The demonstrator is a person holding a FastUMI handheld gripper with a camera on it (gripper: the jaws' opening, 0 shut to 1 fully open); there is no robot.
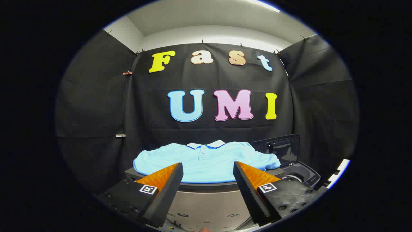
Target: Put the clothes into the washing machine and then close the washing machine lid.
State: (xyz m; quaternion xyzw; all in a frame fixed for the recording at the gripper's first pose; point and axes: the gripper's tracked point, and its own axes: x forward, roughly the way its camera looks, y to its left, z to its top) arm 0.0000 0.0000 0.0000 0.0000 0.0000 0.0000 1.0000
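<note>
Fingers wide apart, shirt ahead, nothing picked up yet.

Your gripper (pixel 208 185) is holding nothing, its two fingers spread wide with the front of the light blue polo shirt (pixel 206 161) showing in the gap just beyond their tips. The shirt lies flat and face up on a grey surface (pixel 206 186), collar at the far side, sleeves spread to both sides. Just past the right sleeve sits the washing machine (pixel 302 175), its lid (pixel 278 147) standing upright so the tub is ready to take the shirt. My guess is you have kept the fingers wide to take a good bunch of cloth; a flat shirt gives little to pinch, so aim for a fold.
</note>
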